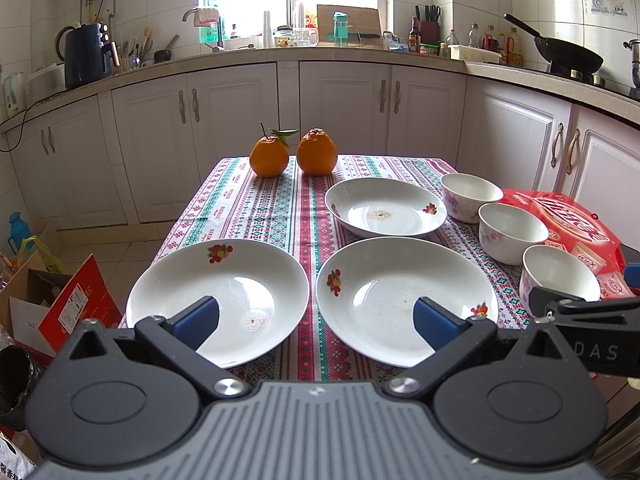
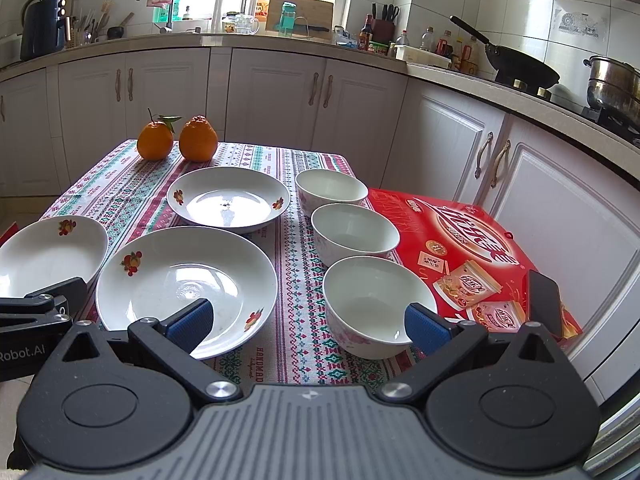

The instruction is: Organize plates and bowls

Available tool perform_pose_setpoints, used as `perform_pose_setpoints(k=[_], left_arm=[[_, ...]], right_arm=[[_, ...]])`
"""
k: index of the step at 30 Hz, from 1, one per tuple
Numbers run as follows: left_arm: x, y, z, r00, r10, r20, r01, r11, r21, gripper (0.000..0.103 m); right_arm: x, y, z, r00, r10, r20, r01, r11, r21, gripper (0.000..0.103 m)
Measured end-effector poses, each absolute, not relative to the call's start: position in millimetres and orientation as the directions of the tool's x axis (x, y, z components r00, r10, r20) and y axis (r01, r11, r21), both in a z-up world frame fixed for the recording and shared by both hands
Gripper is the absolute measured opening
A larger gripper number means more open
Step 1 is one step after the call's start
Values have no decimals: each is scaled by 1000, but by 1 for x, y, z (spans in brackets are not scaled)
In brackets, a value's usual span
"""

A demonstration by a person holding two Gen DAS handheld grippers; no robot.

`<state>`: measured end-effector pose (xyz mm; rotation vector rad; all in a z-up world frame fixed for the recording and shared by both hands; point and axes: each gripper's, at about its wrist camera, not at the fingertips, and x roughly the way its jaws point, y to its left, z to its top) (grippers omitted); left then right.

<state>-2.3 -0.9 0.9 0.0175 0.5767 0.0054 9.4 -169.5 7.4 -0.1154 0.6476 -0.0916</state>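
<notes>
Plates (image 1: pixel 224 292) and bowls (image 2: pixel 352 230) empty.

Left claw (image 1: pixel 316 322) wide apart above two plates (image 1: pixel 218 300) (image 1: pixel 406 298), apparently touching neither.

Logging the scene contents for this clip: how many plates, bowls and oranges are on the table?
Plates: 3
Bowls: 3
Oranges: 2
Total: 8
</notes>
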Motion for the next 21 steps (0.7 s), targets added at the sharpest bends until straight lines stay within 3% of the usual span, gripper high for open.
perform_pose_setpoints(k=[21], left_arm=[[-2, -1, 1, 838, 10, -545, 0, 1000, 18, 102]], right_arm=[[9, -168, 8, 795, -125, -594, 50, 989, -141, 103]])
